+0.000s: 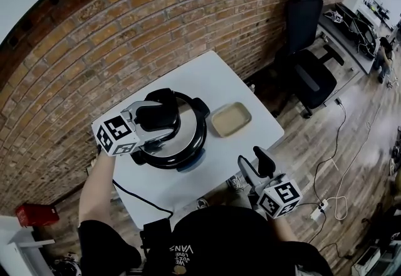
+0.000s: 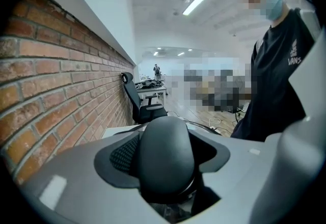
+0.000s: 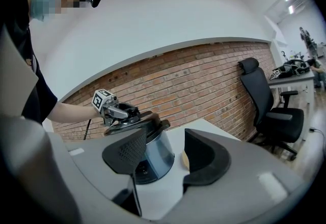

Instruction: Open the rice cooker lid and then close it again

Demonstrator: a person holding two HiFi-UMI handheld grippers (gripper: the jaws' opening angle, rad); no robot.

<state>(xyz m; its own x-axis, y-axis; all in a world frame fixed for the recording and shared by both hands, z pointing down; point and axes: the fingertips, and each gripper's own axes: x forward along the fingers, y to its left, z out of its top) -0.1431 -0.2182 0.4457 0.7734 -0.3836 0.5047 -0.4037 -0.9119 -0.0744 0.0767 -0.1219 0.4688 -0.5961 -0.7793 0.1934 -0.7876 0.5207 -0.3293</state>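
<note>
Blocking the view from left tongs (image 2: pixel 167 159): black lid handle (image 2: pixel 165 146).

tan dish (image 1: pixel 230 119), office chair (image 1: pixel 305 49), brick wall (image 1: pixel 125 24)

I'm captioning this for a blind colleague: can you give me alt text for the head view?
Seen from above, the left gripper clasps the black lid handle of a rice cooker on a white table. A shallow beige dish sits beside it, and the right gripper hangs open near the table's front edge.
</note>
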